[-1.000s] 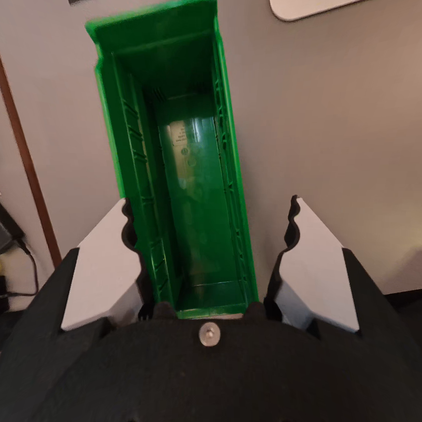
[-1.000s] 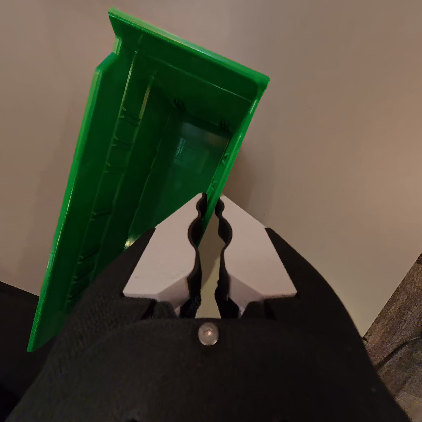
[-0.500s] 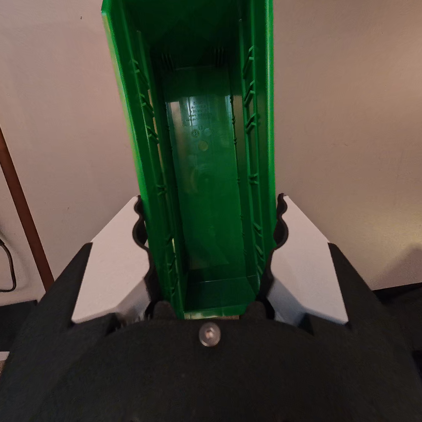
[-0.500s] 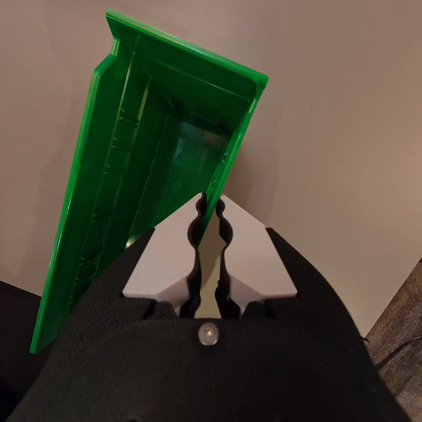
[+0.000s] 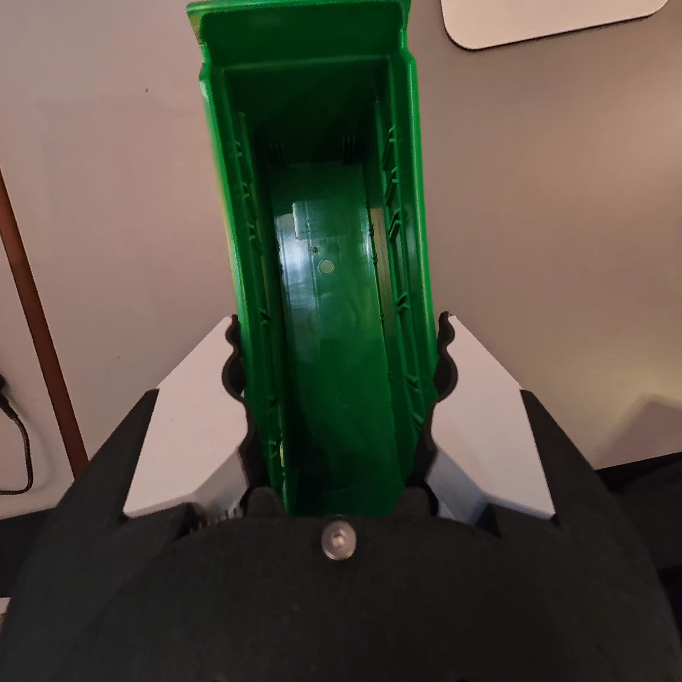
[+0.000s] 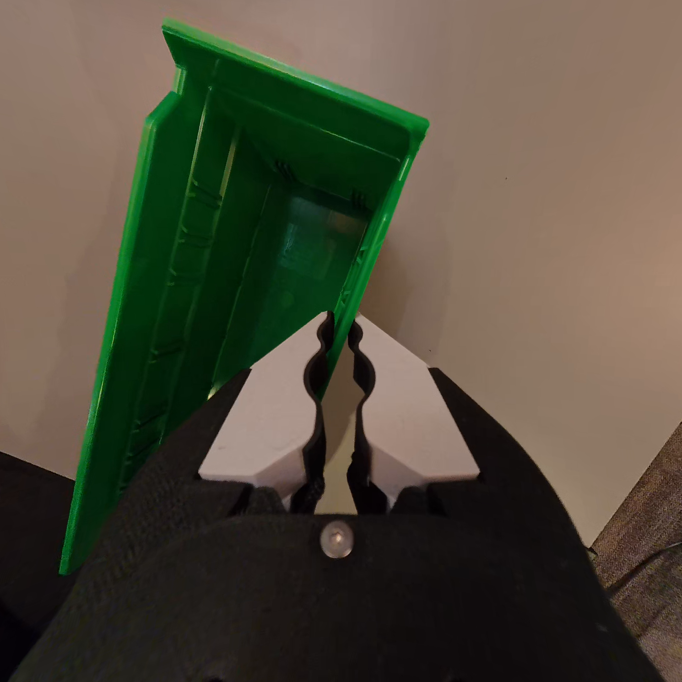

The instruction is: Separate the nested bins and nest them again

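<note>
Two green bins apart, one per gripper
Left gripper spans the left bin across both walls; right gripper pinches the right bin by one side wall. To nest, line up their long axes, then slide straight.

Count of things in view

Two green bins, two grippers, one white pad, one cable.

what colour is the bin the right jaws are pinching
Bright green, plain with no pattern; the right wrist view shows it best.
</note>
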The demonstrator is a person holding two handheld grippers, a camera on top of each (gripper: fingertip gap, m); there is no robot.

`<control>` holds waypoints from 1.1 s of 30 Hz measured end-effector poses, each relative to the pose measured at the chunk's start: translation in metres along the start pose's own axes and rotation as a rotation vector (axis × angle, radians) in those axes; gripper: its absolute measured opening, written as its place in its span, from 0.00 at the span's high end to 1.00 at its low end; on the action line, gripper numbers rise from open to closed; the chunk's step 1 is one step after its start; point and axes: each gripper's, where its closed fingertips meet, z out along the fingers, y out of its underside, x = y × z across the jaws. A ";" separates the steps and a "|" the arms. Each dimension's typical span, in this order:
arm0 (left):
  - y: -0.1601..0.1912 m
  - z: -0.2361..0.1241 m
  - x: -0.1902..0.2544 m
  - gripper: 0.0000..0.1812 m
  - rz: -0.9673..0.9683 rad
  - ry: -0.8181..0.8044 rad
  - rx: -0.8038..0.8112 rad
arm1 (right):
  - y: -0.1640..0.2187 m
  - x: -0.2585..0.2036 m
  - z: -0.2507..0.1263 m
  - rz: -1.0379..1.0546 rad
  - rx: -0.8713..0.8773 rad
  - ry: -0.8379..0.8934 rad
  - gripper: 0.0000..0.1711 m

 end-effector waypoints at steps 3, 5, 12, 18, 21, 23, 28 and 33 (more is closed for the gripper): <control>0.000 0.000 0.000 0.43 0.001 -0.002 0.009 | 0.000 0.000 0.000 -0.001 0.001 0.001 0.97; -0.001 -0.001 0.000 0.44 -0.001 -0.006 0.029 | 0.000 0.000 0.000 -0.002 0.002 0.001 0.97; -0.007 -0.005 0.001 0.43 -0.008 -0.008 0.063 | 0.000 0.000 0.001 -0.001 0.002 -0.001 0.97; -0.022 -0.026 0.004 0.42 0.012 -0.025 0.117 | -0.003 0.000 0.000 0.004 0.015 -0.001 0.92; -0.028 -0.034 0.008 0.43 0.017 -0.026 0.148 | -0.007 0.001 -0.002 0.041 0.049 -0.003 0.81; -0.032 -0.039 0.010 0.43 0.022 -0.030 0.173 | -0.014 0.002 -0.008 0.069 0.105 -0.012 0.76; -0.036 -0.048 0.012 0.43 0.029 -0.035 0.202 | -0.024 0.001 -0.025 0.085 0.195 -0.013 0.73; -0.053 -0.074 0.026 0.43 0.056 -0.031 0.266 | -0.029 -0.005 -0.036 0.088 0.234 -0.015 0.72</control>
